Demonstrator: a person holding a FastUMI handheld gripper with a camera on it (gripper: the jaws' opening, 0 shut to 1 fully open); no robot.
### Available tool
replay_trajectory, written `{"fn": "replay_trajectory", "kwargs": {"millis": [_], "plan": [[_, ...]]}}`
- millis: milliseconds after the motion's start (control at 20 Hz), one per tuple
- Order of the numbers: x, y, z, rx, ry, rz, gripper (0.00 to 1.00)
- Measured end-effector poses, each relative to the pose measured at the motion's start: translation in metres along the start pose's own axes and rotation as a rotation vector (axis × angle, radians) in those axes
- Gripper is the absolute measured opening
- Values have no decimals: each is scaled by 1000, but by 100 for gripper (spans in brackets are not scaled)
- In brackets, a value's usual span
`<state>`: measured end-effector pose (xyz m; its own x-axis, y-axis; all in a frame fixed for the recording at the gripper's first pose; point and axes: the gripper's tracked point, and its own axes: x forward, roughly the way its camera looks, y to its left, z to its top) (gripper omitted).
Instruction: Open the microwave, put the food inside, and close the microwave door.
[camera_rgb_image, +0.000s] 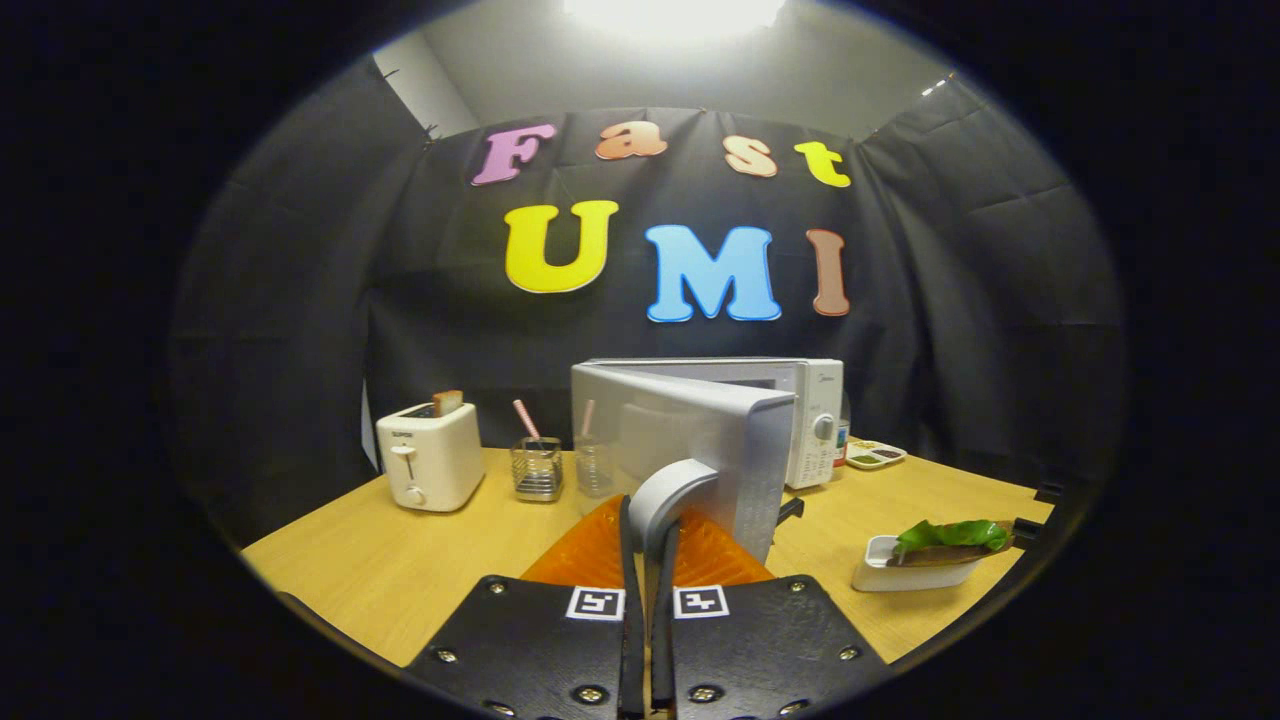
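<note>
Pale wood table (400, 570) under me, black cloth behind. My jaws (650, 520) are nearly closed, both fingers pinching the door handle (672, 492) of the microwave (800, 420), so the door (690, 440) stands swung partly open toward me. Right of the microwave and nearer me, the food (950, 538) waits in its white dish (905, 572); left of the microwave stand two cups with straws (537, 465) and a toaster (430, 455). I judge opening nearly finished; loading and closing remain.
</note>
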<state>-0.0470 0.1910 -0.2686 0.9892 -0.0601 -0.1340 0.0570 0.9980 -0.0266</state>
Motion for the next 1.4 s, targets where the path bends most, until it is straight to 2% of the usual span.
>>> {"fn": "replay_trajectory", "kwargs": {"millis": [100, 450, 550, 650, 700, 750, 800, 900, 950, 1000, 1100, 1250, 1400], "plan": [[-4, 31, -2, -5, -3, 65, 3], [-4, 51, 0, -19, -36, -17, 3], [-5, 52, -8, -24, -10, -15, 6], [-9, 57, -8, -21, -8, 28, 12], [-13, 58, -8, -23, -11, 48, 23], [-16, 60, -7, -31, -17, 72, 27], [-22, 59, -4, -50, -30, 87, 42], [-38, 52, 5, -93, -86, 116, 60], [-48, 49, 11, -103, -112, 139, 66], [-55, 46, 13, -104, -130, 165, 80], [-69, 32, 16, -92, -141, 206, 89], [-84, 5, 16, -125, -159, 246, 90], [-95, -44, 12, -284, -197, 247, 88]]}}
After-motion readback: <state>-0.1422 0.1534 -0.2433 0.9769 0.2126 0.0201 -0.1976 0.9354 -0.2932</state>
